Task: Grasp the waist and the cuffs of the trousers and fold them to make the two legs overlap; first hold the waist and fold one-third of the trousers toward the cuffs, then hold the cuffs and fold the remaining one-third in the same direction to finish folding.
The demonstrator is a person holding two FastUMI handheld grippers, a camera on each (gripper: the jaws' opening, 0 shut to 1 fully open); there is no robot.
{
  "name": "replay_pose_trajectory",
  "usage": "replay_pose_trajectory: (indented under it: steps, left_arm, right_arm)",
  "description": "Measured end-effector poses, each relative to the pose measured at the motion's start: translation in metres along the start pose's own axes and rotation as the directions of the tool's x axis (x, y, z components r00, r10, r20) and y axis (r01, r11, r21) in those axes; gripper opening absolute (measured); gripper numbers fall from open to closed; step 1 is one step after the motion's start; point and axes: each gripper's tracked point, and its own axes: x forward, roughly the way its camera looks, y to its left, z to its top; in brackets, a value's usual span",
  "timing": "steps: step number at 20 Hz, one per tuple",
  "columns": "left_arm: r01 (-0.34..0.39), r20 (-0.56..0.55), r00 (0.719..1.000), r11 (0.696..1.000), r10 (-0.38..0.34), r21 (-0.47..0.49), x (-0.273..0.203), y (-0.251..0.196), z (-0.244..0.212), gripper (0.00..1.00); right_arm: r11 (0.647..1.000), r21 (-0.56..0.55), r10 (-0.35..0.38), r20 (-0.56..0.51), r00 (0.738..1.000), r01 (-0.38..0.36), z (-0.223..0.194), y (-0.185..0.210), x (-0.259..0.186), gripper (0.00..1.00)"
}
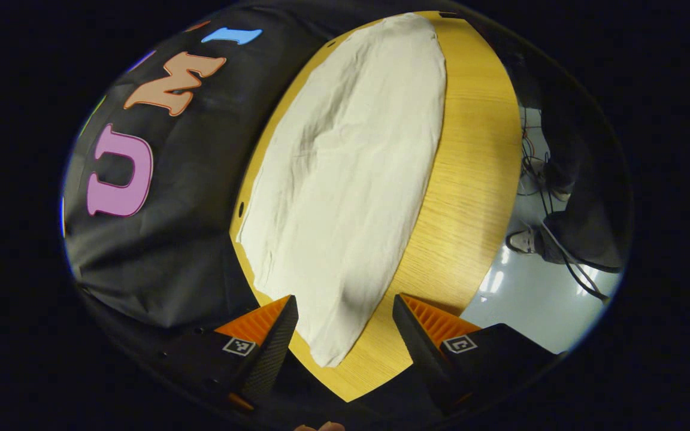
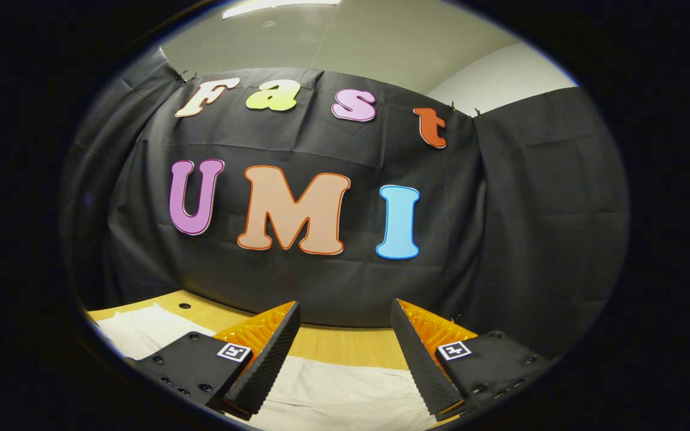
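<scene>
1. Cream-white trousers [image 1: 345,179] lie spread flat along the light wooden table [image 1: 471,197]; in the left gripper view we see them run from the near end of the tabletop to the far end.
2. We see creases along the cloth's left side, which lies close to the table edge next to the black booth wall [image 1: 171,251].
3. Our left gripper [image 1: 345,311] hangs above the near, rounded end of the trousers with its fingers spread wide; nothing sits between them, and we cannot tell which end of the garment this is.
4. To the right of the table we see pale floor [image 1: 530,293], dark cables and a person's shoe [image 1: 521,239] with a dark trouser leg.
5. In the right gripper view our right gripper [image 2: 345,317] also stands wide open and grips nothing, facing the booth wall [image 2: 530,239].
6. Under its fingers we see the white trousers [image 2: 345,395] on the table [image 2: 345,344], with another part of the cloth at the lower left.
</scene>
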Motion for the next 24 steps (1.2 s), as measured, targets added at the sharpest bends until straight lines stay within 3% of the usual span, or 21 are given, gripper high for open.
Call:
replay_pose_trajectory:
  steps: [7, 9, 10, 11, 17, 20, 24]
  left_arm:
    - [0.015, -0.004, 1.000, 0.996, -0.015, 0.090, 0.026, 0.011, 0.004, 0.88]
    - [0.019, -0.014, 1.000, 0.993, -0.018, 0.116, 0.032, 0.009, 0.006, 0.75]
    - [0.012, -0.018, 1.000, 0.990, -0.009, 0.141, 0.035, 0.010, 0.006, 0.58]
    - [0.004, -0.024, 1.000, 0.987, 0.000, 0.160, 0.038, 0.011, 0.006, 0.51]
    - [0.045, -0.047, 0.998, 0.990, -0.039, 0.132, 0.046, 0.004, 0.007, 0.04]
    - [0.025, -0.049, 0.999, 0.989, -0.019, 0.147, 0.046, 0.003, 0.006, 0.00]
    - [0.038, -0.065, 0.997, 0.994, -0.032, 0.098, 0.045, 0.002, 0.006, 0.00]
  right_arm:
    - [1.000, -0.023, -0.013, -0.010, 1.000, 0.013, -0.007, -0.010, 0.004, 0.97]
    - [0.999, -0.041, -0.014, -0.013, 1.000, 0.013, -0.010, -0.013, 0.003, 0.97]
    - [0.999, -0.053, -0.013, -0.012, 1.000, 0.012, -0.010, -0.014, 0.003, 0.97]
    - [0.998, -0.066, -0.007, -0.010, 1.000, 0.007, -0.010, -0.013, 0.003, 0.97]
    - [0.980, -0.192, 0.036, -0.063, 0.997, -0.047, -0.035, -0.015, 0.000, 0.97]
    - [0.960, -0.268, 0.057, -0.094, 0.994, -0.080, -0.050, -0.021, -0.007, 0.97]
    - [0.898, -0.425, 0.061, -0.146, 0.987, -0.119, -0.080, -0.037, -0.022, 0.97]
